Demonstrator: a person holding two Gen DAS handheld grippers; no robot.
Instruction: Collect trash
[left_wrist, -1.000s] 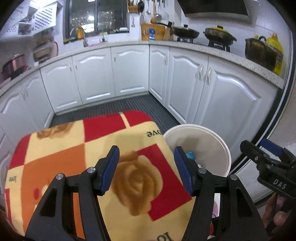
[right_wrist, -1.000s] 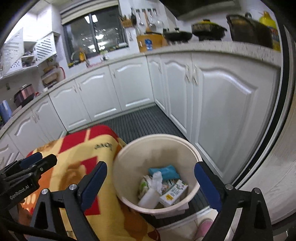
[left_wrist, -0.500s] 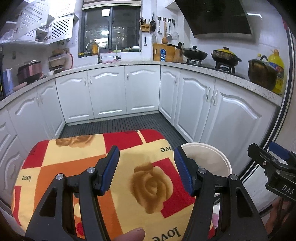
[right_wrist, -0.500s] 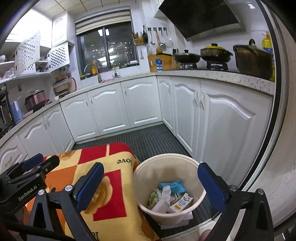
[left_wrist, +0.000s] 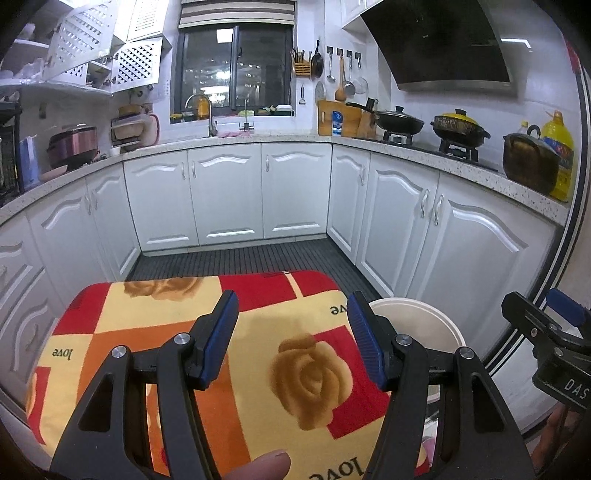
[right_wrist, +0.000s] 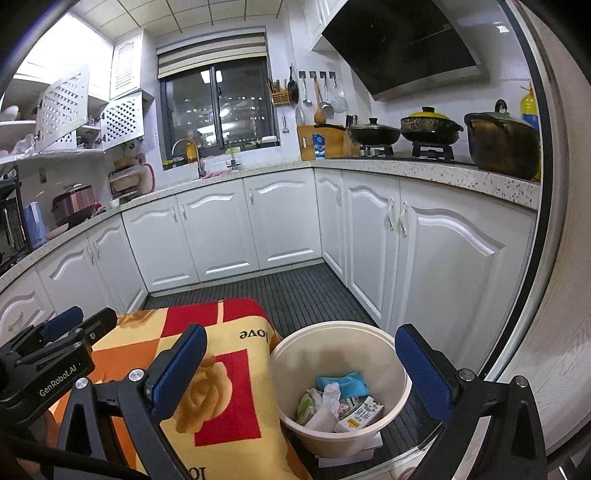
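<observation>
Beside the cloth-covered table (left_wrist: 155, 332), seen from the left wrist, the left tongs (left_wrist: 291, 332) hover parted and empty above the rose-print cloth (left_wrist: 310, 373), with nothing on it to pick up; the bin (left_wrist: 424, 314) peeks out at the table's right edge, placed for easy drops

From the right wrist, the right tongs (right_wrist: 301, 363), whose jaws have just been opening, gape wide over the cream bin (right_wrist: 306, 339) with nothing between them. Trash (right_wrist: 340, 402) lies at its bottom: crumpled tissue, a blue wrapper, a small carton
</observation>
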